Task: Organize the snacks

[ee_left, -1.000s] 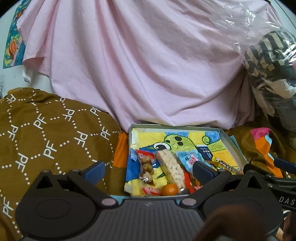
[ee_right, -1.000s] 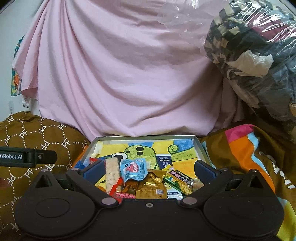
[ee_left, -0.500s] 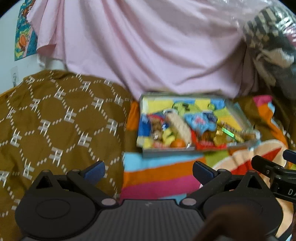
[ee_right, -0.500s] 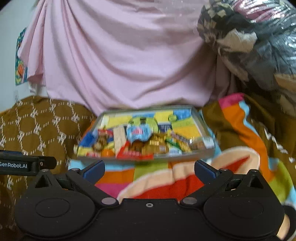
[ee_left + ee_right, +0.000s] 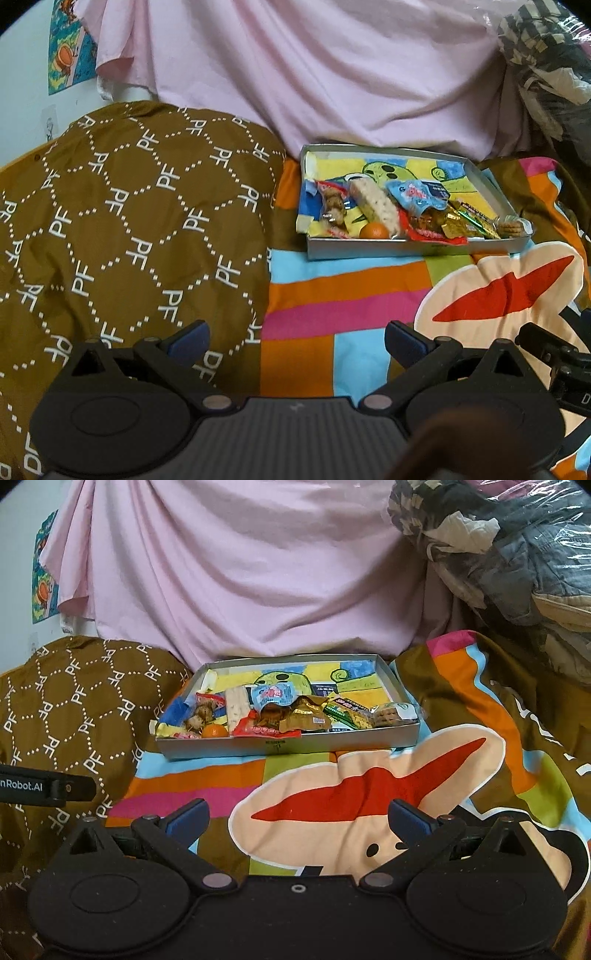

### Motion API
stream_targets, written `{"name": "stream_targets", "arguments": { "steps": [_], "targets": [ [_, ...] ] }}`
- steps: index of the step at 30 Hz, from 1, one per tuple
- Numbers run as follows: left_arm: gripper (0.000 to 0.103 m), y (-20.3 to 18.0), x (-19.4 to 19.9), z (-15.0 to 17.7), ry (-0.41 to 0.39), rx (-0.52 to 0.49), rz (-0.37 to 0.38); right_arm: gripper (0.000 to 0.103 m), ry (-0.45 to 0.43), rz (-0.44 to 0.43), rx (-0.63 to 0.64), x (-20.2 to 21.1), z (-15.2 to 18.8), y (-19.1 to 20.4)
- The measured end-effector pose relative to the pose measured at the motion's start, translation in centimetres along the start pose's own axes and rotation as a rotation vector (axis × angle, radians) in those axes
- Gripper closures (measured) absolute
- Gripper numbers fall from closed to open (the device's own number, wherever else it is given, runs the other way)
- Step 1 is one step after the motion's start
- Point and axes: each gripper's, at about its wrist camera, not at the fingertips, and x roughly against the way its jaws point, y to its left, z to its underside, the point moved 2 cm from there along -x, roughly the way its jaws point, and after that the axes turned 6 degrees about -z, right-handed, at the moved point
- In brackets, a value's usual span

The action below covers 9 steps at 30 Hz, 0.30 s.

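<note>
I am holding both grippers low over the bed, well back from the snack tray (image 5: 288, 746). The left gripper (image 5: 297, 341) is hanging with its jaws wide apart and nothing between them, over the seam where the brown PF-patterned cover (image 5: 122, 221) is meeting the striped cartoon blanket (image 5: 332, 291). The right gripper (image 5: 297, 819) is also standing with its jaws spread and empty, over the big cream-and-red mouth printed on that blanket.

The tray is a shallow grey metal box with a yellow and green cartoon lining, sitting on the blanket just in front of the draped pink sheet (image 5: 240, 572). The snacks are lying bunched along its near edge: a small orange fruit (image 5: 214, 732) by the near wall, a pale rice bar (image 5: 236, 705) lying lengthwise, a light blue packet (image 5: 273, 695) resting on top of the heap, a red wrapper (image 5: 266, 732) drooping over the near rim, a gold foil packet (image 5: 306, 716), a green and yellow bar (image 5: 349, 710), and a clear pack of biscuits (image 5: 391, 713) at the right end. The far half of the tray is showing bare lining.

A clear plastic bag of clothes (image 5: 517, 554) is sitting to the right, behind the blanket.
</note>
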Motion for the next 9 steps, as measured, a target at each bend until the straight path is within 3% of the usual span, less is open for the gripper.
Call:
{"name": "stream_targets", "arguments": {
  "steps": [9],
  "targets": [
    [0.000, -0.04, -0.36, 0.13, 0.015, -0.006, 0.005, 0.001, 0.012, -0.005, -0.004, -0.34, 0.28, -0.05]
  ]
}}
